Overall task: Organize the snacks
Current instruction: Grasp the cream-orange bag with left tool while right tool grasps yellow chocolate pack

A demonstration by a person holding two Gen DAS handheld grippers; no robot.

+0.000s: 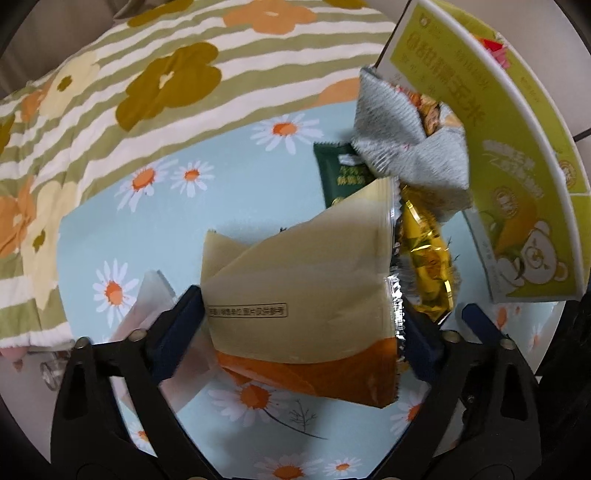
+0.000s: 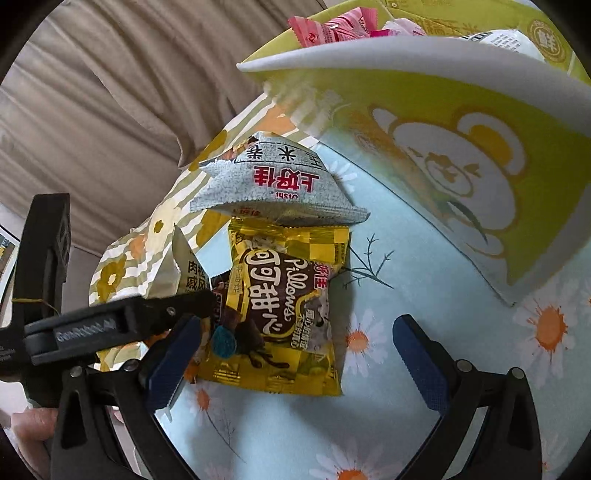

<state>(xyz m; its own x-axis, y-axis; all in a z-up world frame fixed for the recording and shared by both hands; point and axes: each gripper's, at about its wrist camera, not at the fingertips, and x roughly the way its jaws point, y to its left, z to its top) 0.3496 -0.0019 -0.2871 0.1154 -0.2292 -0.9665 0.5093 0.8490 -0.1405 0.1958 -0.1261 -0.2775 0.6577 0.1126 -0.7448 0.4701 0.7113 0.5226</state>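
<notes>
Our right tool [image 2: 291, 354] open, blue fingers [image 2: 419, 360] spread wide, nothing between them. Yellow bag [image 2: 284, 306] flat on daisy cloth [image 2: 424, 435], just past left finger. Grey bag [image 2: 280, 188] propped over yellow bag's far end, touching. Beige packet [image 2: 184, 266] left of yellow bag, clamped in our left tool [image 2: 192, 299] crossing from left. Green box [image 2: 461, 155] upper right, bear print on wall; pink packets [image 2: 332, 27] inside. Striped floral fabric [image 2: 125, 258] and tan cushion [image 2: 110, 92] behind.
</notes>
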